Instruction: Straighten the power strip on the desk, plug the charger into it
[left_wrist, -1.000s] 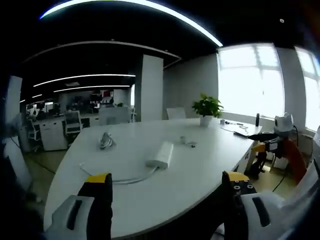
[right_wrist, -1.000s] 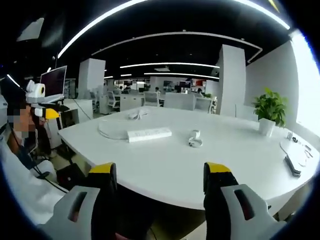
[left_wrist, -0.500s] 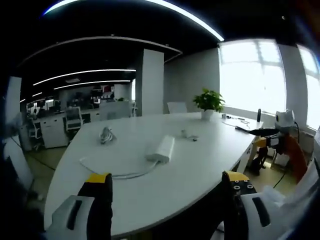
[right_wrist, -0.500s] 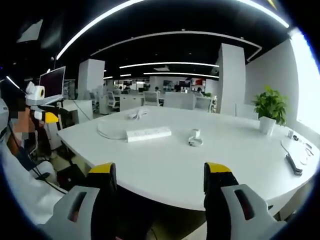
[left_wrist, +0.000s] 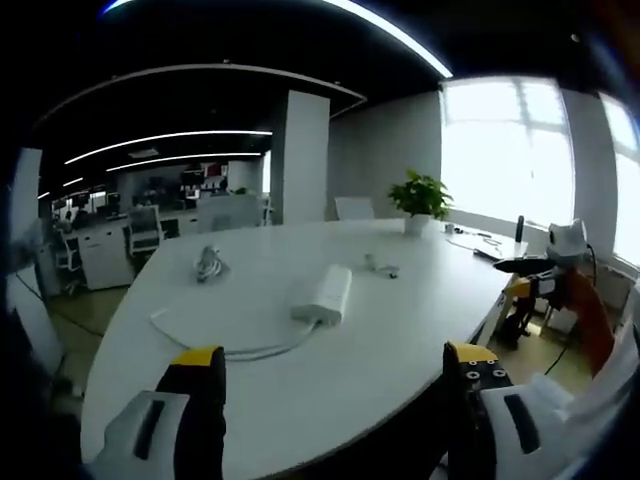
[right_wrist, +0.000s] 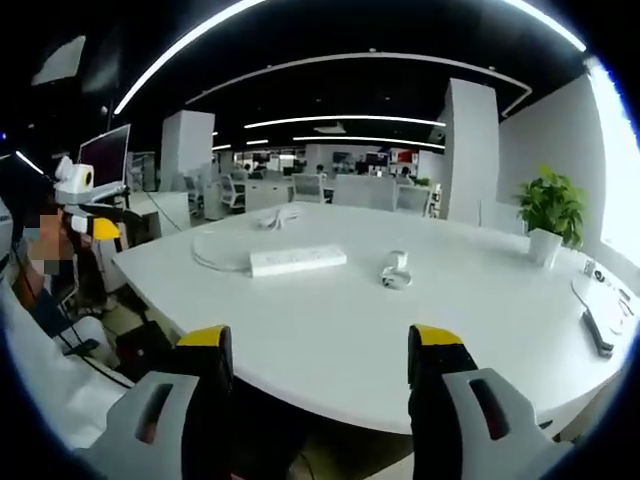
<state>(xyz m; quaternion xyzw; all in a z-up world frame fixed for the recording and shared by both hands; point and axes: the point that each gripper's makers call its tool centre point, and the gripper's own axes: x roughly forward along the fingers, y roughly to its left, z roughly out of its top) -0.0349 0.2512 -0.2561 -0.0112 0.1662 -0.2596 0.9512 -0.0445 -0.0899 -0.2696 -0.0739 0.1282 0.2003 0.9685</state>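
Daylight from the tall bright window (left_wrist: 505, 160) washes out its panes above the glossy white desk (left_wrist: 380, 330); curved ceiling light strips (right_wrist: 340, 122) bend with fisheye distortion, the office beyond dim and soft.

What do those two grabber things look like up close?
The left gripper and right gripper look alike: each has two chunky black jaws with yellow tips, rising from pale grey housings with dark slots. A white sleeve shows beside the right one.

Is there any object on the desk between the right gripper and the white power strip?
Nothing visible: only bare white desk lies between the open right gripper and the white power strip.
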